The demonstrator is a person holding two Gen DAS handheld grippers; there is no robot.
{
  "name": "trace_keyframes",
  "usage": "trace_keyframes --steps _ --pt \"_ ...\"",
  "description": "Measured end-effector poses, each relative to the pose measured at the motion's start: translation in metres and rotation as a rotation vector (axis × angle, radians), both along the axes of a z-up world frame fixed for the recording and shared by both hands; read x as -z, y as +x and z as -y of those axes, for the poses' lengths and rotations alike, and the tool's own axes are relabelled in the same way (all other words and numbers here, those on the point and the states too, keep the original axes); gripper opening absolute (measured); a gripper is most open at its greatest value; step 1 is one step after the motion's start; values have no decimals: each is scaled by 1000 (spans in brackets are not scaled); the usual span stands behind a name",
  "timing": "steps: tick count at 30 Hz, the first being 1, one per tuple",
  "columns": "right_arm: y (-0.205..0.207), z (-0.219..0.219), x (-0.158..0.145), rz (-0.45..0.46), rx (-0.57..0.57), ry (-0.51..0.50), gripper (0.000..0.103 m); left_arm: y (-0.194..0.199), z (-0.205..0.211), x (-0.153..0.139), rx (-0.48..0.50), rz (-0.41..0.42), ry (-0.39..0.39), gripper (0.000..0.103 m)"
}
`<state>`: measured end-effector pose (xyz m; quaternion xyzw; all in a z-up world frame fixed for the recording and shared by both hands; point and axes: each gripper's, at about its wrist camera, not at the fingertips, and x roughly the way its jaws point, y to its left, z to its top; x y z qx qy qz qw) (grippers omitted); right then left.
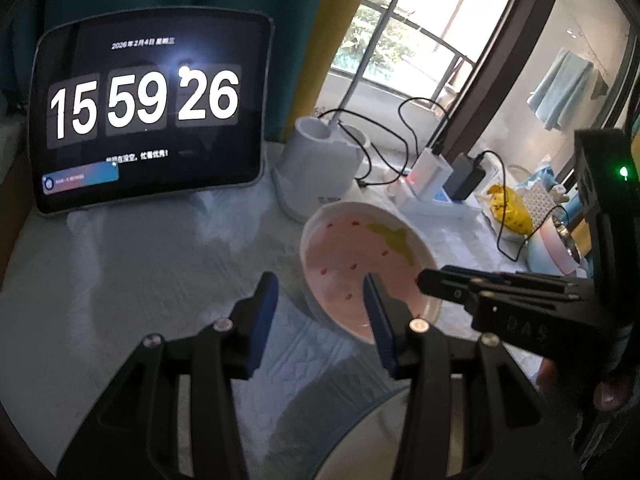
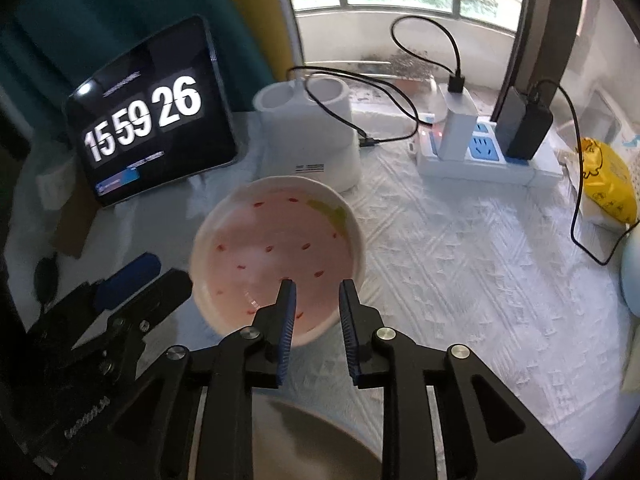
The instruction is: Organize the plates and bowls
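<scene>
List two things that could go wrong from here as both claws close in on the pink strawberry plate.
1. The right claw straddles the near rim of the pink strawberry plate with jaws apart; a shallow pinch might slip or tip it.
2. The left claw hovers at the same plate, so the two claws may collide.
3. A shoved plate could hit the white lamp base and its black cable.

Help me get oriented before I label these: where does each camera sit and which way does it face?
Left wrist: on the left gripper, angled down at the table; right gripper enters at right.
Right wrist: on the right gripper, steeper, over the pink bowl; left gripper at left.
Shared: bowl, tablet clock, power strip.
</scene>
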<state>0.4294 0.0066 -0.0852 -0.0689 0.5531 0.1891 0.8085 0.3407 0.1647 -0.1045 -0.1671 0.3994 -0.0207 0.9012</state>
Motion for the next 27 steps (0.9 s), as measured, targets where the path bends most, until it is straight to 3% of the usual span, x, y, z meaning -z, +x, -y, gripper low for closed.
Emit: trace_keyframes --steps 7,20,27 --pt "11 4 4 13 44 -2 29 9 1 10 -6 -24 3 46" --pt "21 4 43 -96 83 10 29 21 3 25 -13 -59 36 45" --pt "23 4 52 -102 79 31 26 26 5 29 12 -70 32 29"
